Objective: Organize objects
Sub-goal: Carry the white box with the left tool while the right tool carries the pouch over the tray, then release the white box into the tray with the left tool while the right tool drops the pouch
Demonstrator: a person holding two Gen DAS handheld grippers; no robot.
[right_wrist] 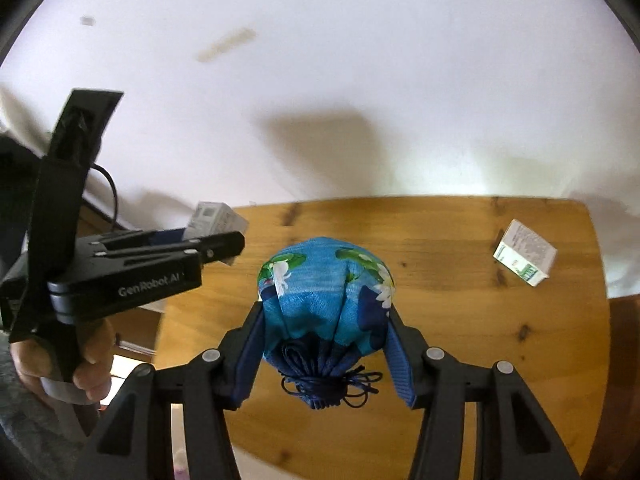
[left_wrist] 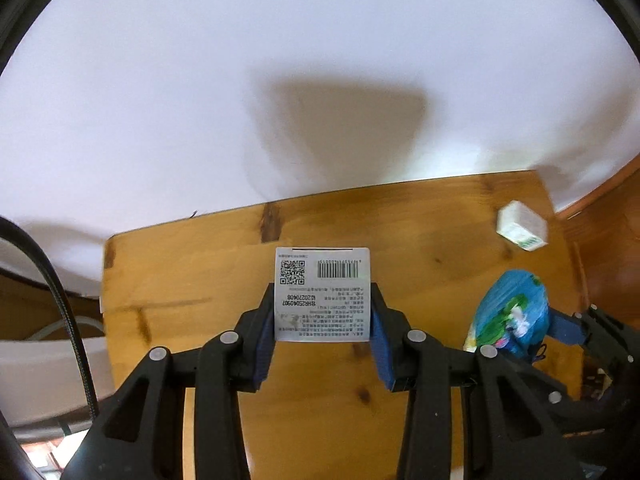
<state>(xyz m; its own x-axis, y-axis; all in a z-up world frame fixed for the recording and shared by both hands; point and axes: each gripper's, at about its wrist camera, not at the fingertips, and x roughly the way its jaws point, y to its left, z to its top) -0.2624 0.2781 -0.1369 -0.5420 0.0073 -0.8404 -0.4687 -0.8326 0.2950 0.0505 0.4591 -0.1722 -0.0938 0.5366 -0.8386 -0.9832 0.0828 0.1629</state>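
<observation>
A: What did we have in the left tool (left_wrist: 323, 312)?

B: Its blue pads were clamped on the two side edges of a grey box (left_wrist: 322, 294), printed face with the QR code and barcode turned up toward the camera, held above the wooden tabletop (left_wrist: 192, 280).

A: And the right tool (right_wrist: 326, 332)?

B: It was closed around a blue drawstring pouch (right_wrist: 326, 308) with a lily print, the gathered neck and cord toward the wrist, also carried over the tabletop rather than resting on it, as far as we could tell.

A: So how far along were we?

B: We judged it midway. Both tools were loaded, but neither item had been set down. A white and green carton (right_wrist: 525, 252) lay untouched near the far right corner of the tabletop, well apart from both tools. No bin or tray showed, so we could not tell where things were meant to go.

A: Our pose?

B: Both tools pointed forward toward the white wall, side by side. In the right view, our left hand (right_wrist: 90, 356) gripped its handle from below.
</observation>
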